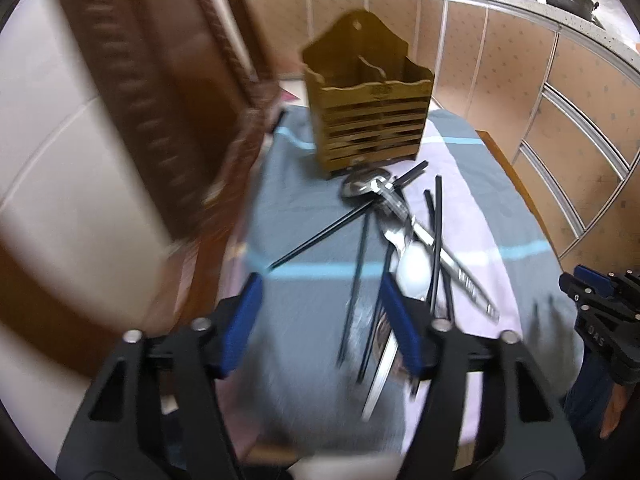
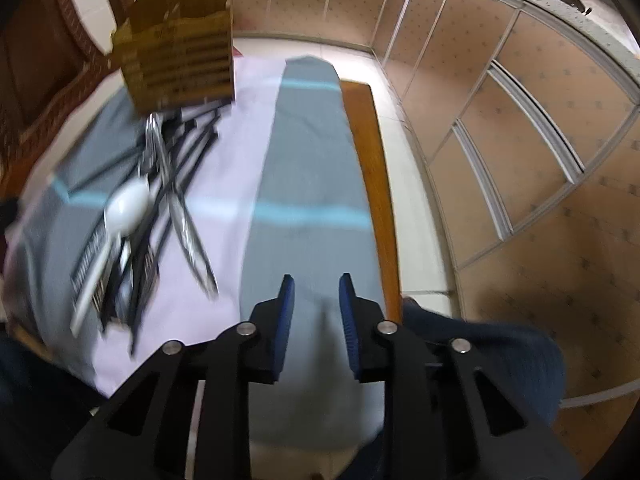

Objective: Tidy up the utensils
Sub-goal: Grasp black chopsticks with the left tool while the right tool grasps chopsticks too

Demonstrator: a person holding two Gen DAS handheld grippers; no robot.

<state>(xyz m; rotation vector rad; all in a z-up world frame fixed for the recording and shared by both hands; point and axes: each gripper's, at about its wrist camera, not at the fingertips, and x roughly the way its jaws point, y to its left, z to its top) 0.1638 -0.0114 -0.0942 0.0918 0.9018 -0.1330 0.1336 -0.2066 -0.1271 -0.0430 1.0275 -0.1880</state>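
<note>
A wooden utensil holder [image 1: 370, 108] with slatted front and two compartments stands upright at the far end of the cloth-covered table; it also shows in the right wrist view [image 2: 180, 48]. In front of it lies a heap of utensils: black chopsticks [image 1: 324, 236], a metal ladle [image 1: 360, 188], metal spoons [image 1: 460, 268] and a white spoon [image 1: 414, 264] [image 2: 128, 208]. My left gripper [image 1: 320, 292] is open and empty, just above the near end of the heap. My right gripper [image 2: 316, 284] is open and empty over the bare cloth, right of the heap [image 2: 160, 200].
The table carries a grey and lilac striped cloth [image 1: 304, 320] [image 2: 312, 160]; its wooden edge [image 2: 368, 168] shows at the right. A carved wooden chair back [image 1: 160, 100] stands left. Kitchen cabinets [image 1: 560, 120] line the back and right. The right gripper shows at the left view's edge [image 1: 600, 308].
</note>
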